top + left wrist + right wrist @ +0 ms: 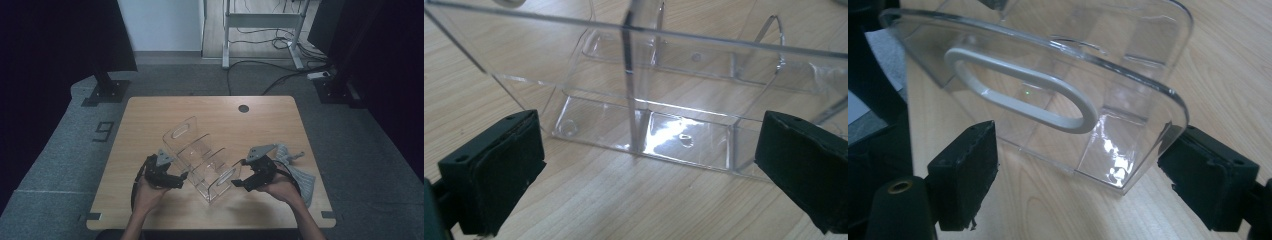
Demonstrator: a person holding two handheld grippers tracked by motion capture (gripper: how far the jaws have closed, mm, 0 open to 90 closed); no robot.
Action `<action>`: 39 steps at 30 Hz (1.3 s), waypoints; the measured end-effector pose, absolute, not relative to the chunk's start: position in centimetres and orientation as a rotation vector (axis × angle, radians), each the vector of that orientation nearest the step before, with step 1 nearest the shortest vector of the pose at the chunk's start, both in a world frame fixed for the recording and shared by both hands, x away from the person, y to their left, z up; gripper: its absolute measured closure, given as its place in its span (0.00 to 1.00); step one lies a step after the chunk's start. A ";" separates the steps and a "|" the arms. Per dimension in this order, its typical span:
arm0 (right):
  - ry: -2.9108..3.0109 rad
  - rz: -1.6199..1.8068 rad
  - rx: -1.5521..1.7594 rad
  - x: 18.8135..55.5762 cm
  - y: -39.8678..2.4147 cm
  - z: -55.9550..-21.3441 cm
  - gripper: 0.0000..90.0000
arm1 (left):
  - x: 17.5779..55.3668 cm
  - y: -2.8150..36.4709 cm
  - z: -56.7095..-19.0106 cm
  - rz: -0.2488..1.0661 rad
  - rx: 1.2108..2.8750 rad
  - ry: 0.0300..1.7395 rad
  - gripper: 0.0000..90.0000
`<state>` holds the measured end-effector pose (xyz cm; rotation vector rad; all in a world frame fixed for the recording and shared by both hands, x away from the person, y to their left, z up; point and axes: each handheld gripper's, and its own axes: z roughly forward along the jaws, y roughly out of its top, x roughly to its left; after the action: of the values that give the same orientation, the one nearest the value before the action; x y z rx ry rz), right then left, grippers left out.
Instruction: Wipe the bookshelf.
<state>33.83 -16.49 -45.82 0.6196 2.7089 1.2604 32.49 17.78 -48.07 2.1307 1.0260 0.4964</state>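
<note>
High view shows a grey cloth (pixel 300 172) by the clear acrylic organizer (pixel 202 157). Left gripper (pixel 644 165) gapes wide, empty; right gripper (pixel 1083 175) spread, straddling the organizer's end panel, grip uncertain.

Clear acrylic organizer (pixel 1128 75) is standing on the wooden counter (pixel 1238 60), its end wall with an oval handle slot (pixel 1023 90) facing the camera. The right tool (pixel 1078 175) is sitting wide open, black pads (pixel 965 175) flanking the wall's lower edge.
</note>
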 end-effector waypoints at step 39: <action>2.703 1.242 0.512 32.6 -17.6 -44.3 0.77 | 32.0 16.9 -48.3 0.448 2.154 0.997 0.00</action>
<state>32.57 -17.57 -44.30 0.5121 2.7035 1.2422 32.05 16.88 -48.27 2.1543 0.9972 0.4478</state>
